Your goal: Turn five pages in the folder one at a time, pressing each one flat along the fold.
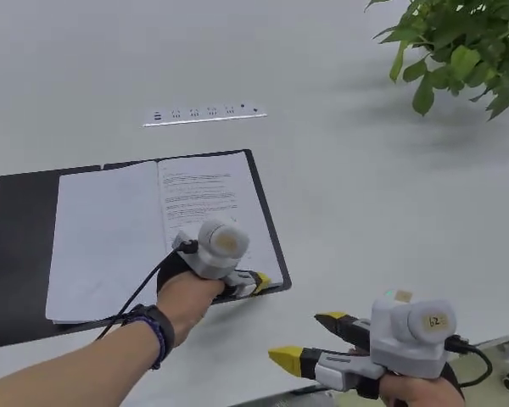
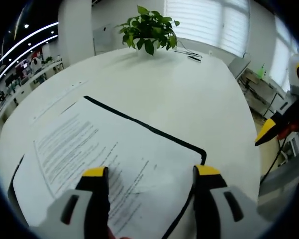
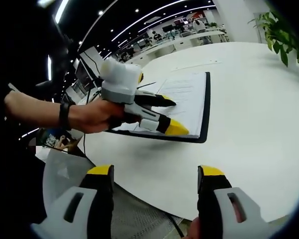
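A black folder [image 1: 17,254] lies open on the white table, with a blank sheet [image 1: 102,237] on its left side and a printed page [image 1: 199,191] on its right side. My left gripper [image 1: 253,284] is open at the printed page's near right corner; its yellow-tipped jaws straddle the page [image 2: 89,144] in its own view. Whether they touch the paper I cannot tell. My right gripper [image 1: 301,337] is open and holds nothing, off the folder near the table's front edge. From the right gripper [image 3: 154,172] view, the left gripper [image 3: 173,117] sits over the folder's [image 3: 204,109] corner.
A white power strip [image 1: 205,113] lies behind the folder. A green potted plant [image 1: 467,42] stands at the far right, also visible as the plant [image 2: 148,30] across the table. The table's front edge runs just below the right gripper.
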A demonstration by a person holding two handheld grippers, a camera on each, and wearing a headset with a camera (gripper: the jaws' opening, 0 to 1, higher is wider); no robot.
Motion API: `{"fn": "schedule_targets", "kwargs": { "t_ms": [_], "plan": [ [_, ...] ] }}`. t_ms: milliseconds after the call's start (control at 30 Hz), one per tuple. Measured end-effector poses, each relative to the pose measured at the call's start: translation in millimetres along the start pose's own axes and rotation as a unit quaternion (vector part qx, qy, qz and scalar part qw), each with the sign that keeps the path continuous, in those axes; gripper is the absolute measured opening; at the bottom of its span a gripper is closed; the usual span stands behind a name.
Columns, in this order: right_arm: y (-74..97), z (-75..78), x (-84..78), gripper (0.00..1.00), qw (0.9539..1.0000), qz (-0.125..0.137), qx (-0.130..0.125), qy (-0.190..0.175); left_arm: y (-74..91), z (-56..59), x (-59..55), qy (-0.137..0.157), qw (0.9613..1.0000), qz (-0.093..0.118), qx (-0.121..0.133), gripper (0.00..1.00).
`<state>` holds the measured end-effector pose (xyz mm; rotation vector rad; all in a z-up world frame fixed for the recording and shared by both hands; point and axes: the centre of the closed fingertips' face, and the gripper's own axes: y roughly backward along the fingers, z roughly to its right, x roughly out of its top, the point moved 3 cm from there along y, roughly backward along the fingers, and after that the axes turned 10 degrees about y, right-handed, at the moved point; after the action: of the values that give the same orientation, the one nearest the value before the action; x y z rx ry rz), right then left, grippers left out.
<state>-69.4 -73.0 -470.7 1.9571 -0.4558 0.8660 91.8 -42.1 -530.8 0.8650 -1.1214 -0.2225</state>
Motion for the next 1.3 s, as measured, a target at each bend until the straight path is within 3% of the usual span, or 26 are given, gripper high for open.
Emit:
{"fn": "schedule_targets", "kwargs": {
  "t_ms": [33, 333, 567, 833, 1133, 1300],
  "plan": [
    [0.0, 0.6, -0.2, 0.67, 1.0, 0.0, -0.001, -0.001, 0.3, -0.6, -1.0, -0.012, 0.9999, 0.0, 0.004, 0.68],
    [-6.1, 2.4, -2.1, 0.63, 0.9999, -0.004, -0.003, -0.009, 3.0, -4.5, -1.5, -0.007, 1.0, 0.004, -0.003, 0.67],
    [-9.8, 13.1, 9.7, 0.59, 0.9995, 0.017, -0.028, -0.007, 3.4, -7.1, -1.2, -0.004, 0.9999, 0.005, -0.008, 0.63],
    [-25.7, 28.4, 33.1, 0.55, 0.9985, 0.045, -0.03, -0.007, 6.6, -14.9, 1.9, 0.042, 0.9986, 0.026, -0.02, 0.57],
    [-59.5, 62.4, 68.6, 0.49, 0.9953, 0.088, -0.025, -0.032, 7.2, -14.6, 1.3, 0.042, 0.9985, 0.028, -0.021, 0.53],
    [-84.4, 79.7, 89.8, 0.46, 0.9918, 0.111, -0.007, -0.063, 8.4, -12.7, -0.8, 0.034, 0.9989, 0.025, -0.022, 0.53]
  ]
}}
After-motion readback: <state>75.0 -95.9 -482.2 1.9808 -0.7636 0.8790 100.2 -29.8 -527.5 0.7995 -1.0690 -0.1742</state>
